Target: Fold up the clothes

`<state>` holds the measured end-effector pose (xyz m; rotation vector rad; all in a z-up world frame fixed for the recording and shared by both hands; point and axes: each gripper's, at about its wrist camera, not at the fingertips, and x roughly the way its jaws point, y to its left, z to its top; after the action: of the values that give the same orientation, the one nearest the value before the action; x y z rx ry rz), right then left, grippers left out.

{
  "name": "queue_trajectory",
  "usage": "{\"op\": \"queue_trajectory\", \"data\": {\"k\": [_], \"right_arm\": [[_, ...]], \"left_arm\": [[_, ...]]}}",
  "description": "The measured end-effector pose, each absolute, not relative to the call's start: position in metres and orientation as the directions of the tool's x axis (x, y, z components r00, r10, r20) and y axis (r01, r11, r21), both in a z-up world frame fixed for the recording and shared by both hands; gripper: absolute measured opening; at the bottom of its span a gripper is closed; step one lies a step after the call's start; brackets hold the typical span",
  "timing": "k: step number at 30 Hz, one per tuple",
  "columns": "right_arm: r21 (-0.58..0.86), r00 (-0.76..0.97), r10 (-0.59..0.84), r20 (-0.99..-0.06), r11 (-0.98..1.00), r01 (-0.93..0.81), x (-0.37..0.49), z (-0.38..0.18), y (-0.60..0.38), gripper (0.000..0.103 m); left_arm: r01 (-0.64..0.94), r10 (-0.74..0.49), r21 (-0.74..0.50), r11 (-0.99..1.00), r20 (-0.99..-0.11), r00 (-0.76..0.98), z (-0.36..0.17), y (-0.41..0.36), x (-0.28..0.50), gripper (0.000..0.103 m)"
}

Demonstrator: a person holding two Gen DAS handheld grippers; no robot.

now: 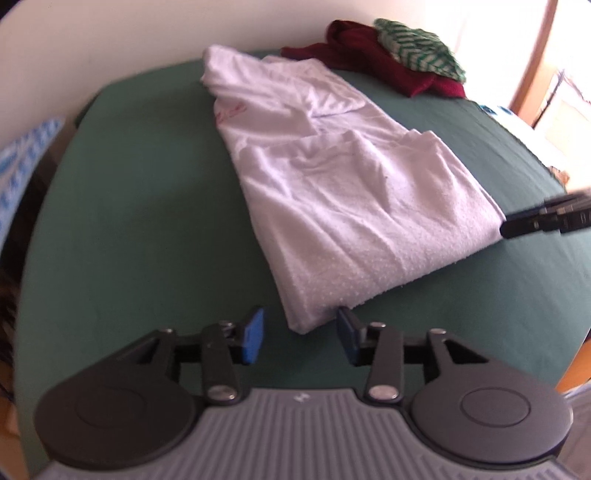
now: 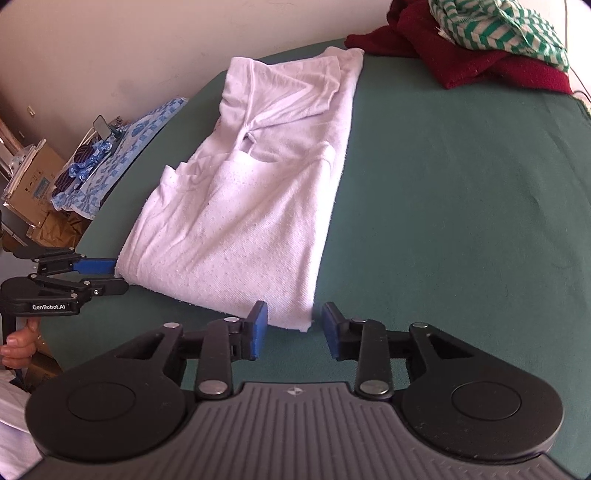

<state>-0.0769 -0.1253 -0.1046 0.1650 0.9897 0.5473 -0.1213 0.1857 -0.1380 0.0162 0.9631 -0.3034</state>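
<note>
A white shirt (image 1: 343,192) is laid partly folded on the green table (image 1: 140,221). The left gripper (image 1: 301,338) is held wide at the shirt's near left corner, the right gripper (image 2: 293,328) wide at its near right corner; nothing is gripped. A red garment (image 2: 480,62) and a striped cloth (image 2: 495,26) are piled at the far right.
</note>
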Motion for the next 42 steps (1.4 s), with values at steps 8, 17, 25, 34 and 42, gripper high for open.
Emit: {"op": "queue_trajectory", "data": {"k": [8, 17, 25, 34, 42], "right_arm": [[0.415, 0.425, 0.532, -0.732, 0.843, -0.342, -0.076, -0.106, -0.13, 0.037], [0.444, 0.441, 0.572, -0.691, 0.818, -0.366, -0.075, -0.111, -0.129, 0.039], [0.467, 0.446, 0.593, -0.67, 0.804, -0.368, -0.081, -0.113, -0.132, 0.039], [0.493, 0.463, 0.579, -0.671, 0.815, -0.305, -0.079, -0.119, -0.137, 0.011], [0.634, 0.439, 0.642, -0.629, 0.75, -0.188, -0.07, -0.117, -0.151, 0.005]], "left_arm": [[0.016, -0.492, -0.548, 0.836, -0.737, 0.463, -0.146, 0.223, -0.106, 0.064], [-0.104, -0.58, -0.724, 0.682, -0.622, 0.526, -0.164, 0.242, -0.102, 0.06], [-0.145, -0.582, -0.742, 0.654, -0.617, 0.53, -0.174, 0.251, -0.102, 0.023], [-0.117, -0.51, -0.662, 0.74, -0.666, 0.544, -0.172, 0.238, -0.105, 0.0], [-0.094, -0.448, -0.584, 0.806, -0.706, 0.548, -0.149, 0.229, -0.099, 0.0]]}}
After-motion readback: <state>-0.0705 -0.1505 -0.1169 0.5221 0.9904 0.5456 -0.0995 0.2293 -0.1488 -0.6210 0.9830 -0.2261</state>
